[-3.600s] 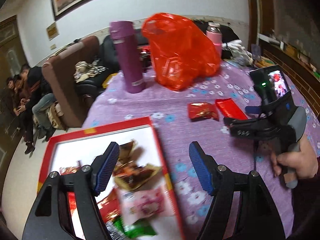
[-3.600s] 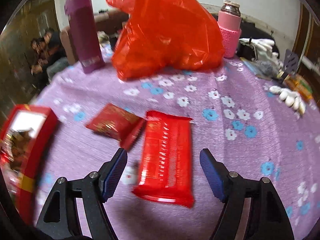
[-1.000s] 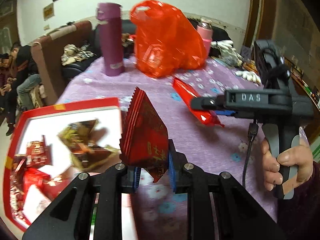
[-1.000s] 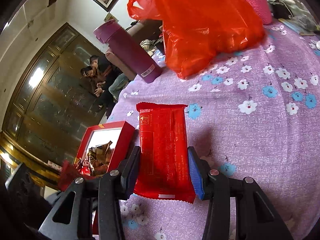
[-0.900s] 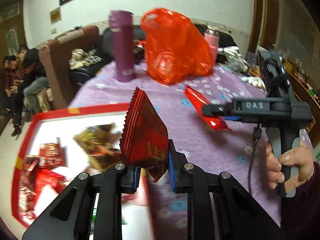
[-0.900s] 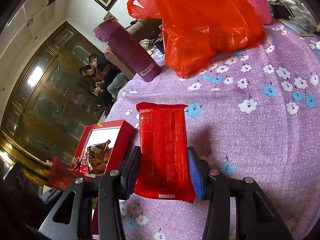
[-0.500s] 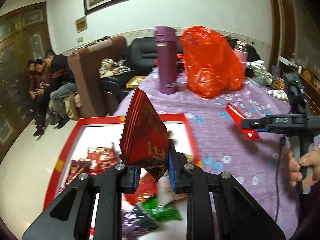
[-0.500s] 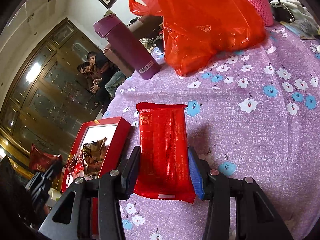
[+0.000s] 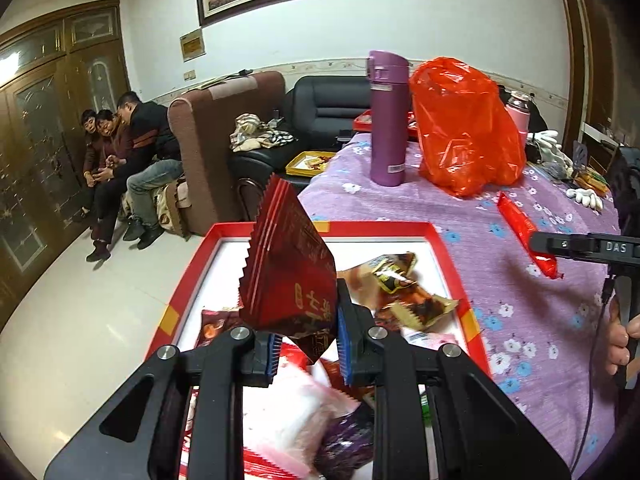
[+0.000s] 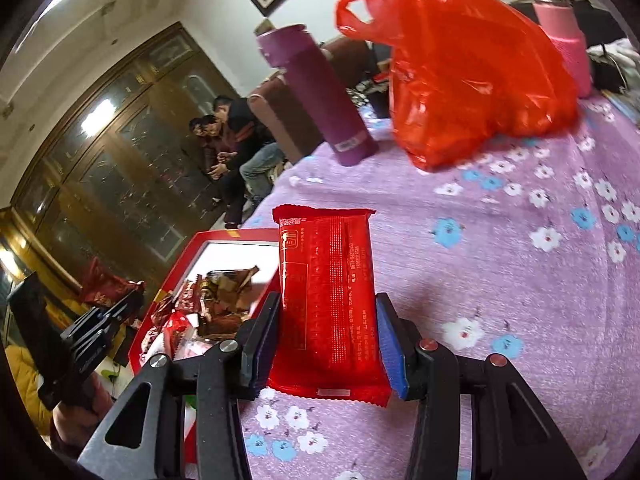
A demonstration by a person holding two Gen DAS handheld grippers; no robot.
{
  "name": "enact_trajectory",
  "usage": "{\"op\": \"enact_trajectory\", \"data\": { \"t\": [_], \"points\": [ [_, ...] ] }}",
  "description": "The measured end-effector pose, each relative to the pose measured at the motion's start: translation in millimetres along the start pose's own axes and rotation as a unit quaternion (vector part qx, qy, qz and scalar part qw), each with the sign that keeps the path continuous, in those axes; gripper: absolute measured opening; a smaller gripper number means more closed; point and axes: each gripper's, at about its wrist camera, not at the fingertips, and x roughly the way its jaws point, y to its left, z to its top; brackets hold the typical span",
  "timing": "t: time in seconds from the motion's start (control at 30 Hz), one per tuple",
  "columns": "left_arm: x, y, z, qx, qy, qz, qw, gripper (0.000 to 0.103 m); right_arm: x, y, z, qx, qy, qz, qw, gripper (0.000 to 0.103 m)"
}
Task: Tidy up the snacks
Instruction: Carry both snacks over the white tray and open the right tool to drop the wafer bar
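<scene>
My left gripper (image 9: 306,344) is shut on a dark red snack packet (image 9: 290,268) and holds it above the red tray (image 9: 384,227), which has a white floor and several snack packets in it. My right gripper (image 10: 328,348) is shut on a long bright red snack bar (image 10: 328,296) and holds it above the purple flowered tablecloth (image 10: 520,280), just right of the tray (image 10: 200,240). The bar also shows in the left wrist view (image 9: 524,232). The left gripper with its packet (image 10: 108,284) shows at the left of the right wrist view.
A purple flask (image 9: 387,120), a red plastic bag (image 9: 464,128) and a pink bottle (image 9: 518,114) stand at the far side of the table. White gloves (image 9: 584,196) lie at the right. People sit on a sofa (image 9: 120,148) beyond the left table edge.
My left gripper has carried the dark red packet leftward over the tray. My right gripper has lifted the red bar and moved it toward the tray.
</scene>
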Motion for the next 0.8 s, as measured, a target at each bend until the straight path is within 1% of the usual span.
{"op": "enact_trajectory", "data": {
  "t": [0.17,0.27,0.47,0.57,0.63,0.7,0.8],
  "points": [
    [1.2,16.4,-4.8,-0.012,0.001,0.004,0.9999,0.020,0.6,3.7,-1.0,-0.008,-0.009,0.002,1.000,0.046],
    [-0.4,29.1,-5.7,-0.024,-0.003,0.007,0.9997,0.020,-0.9,1.3,-1.4,-0.007,-0.014,-0.004,1.000,0.046],
    [-2.6,53.0,-7.2,-0.047,-0.012,0.025,0.9985,0.020,-2.0,-0.3,-2.2,-0.010,-0.023,-0.007,1.000,0.046],
    [-5.0,60.9,-10.3,-0.056,-0.017,0.027,0.9979,0.020,-6.0,4.1,-3.3,-0.019,-0.033,0.000,0.999,0.046],
    [-6.7,64.3,-14.0,-0.063,-0.022,0.028,0.9974,0.020,-6.0,6.0,-2.9,-0.012,-0.033,0.011,0.999,0.046],
    [-7.0,66.0,-17.5,-0.070,-0.023,0.023,0.9970,0.020,-3.1,9.9,-2.4,-0.002,-0.027,0.026,0.999,0.046],
    [-6.0,66.3,-21.4,-0.073,-0.021,0.016,0.9970,0.020,7.7,25.8,1.4,-0.007,-0.014,0.036,0.999,0.046]
  ]
}}
